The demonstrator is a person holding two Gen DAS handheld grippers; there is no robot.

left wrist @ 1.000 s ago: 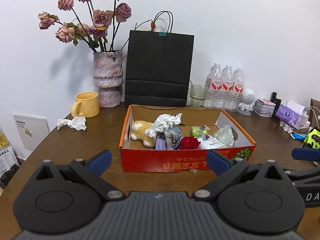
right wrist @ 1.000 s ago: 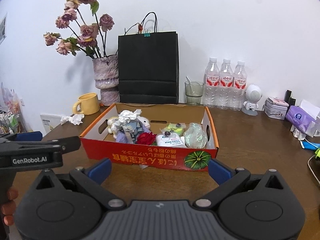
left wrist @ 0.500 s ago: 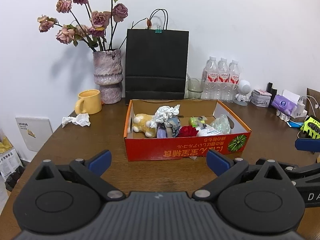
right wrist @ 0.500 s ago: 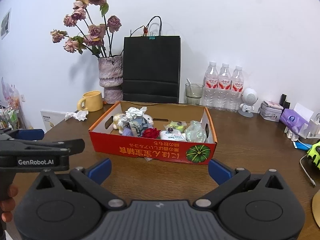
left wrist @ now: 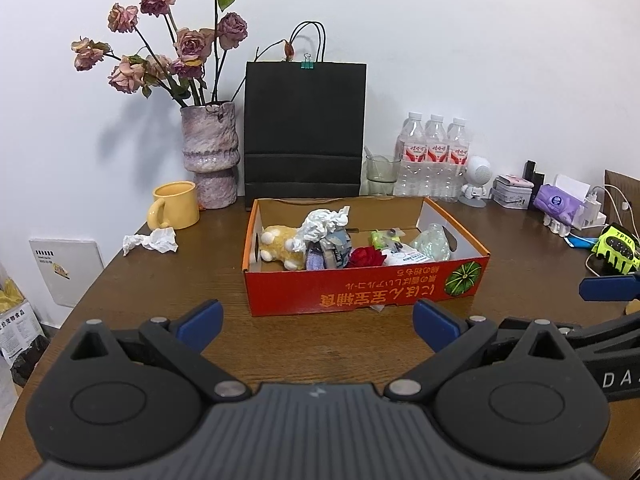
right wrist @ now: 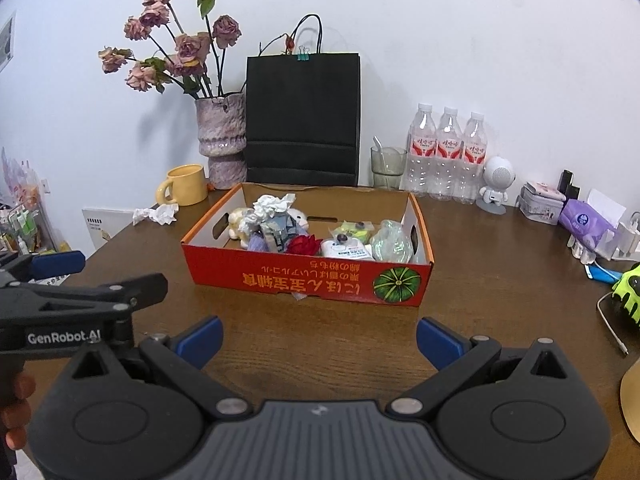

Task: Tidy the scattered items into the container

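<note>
Vase (left wrist: 209,152), black bag (left wrist: 305,128), bottles (left wrist: 434,158), mug (left wrist: 174,205).

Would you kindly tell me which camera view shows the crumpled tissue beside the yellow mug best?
The left wrist view: the crumpled tissue appears larger and unobstructed near the yellow mug. The right wrist view shows it smaller, farther left.

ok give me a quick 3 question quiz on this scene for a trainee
1. True or false: both tools, left tool and right tool, are open and hold nothing.
2. Which scattered item lies outside the box? A) crumpled tissue B) red rose C) plush toy
3. Fill in: the tissue lies beside the yellow ____.

Key: 1 true; 2 A; 3 mug.
</note>
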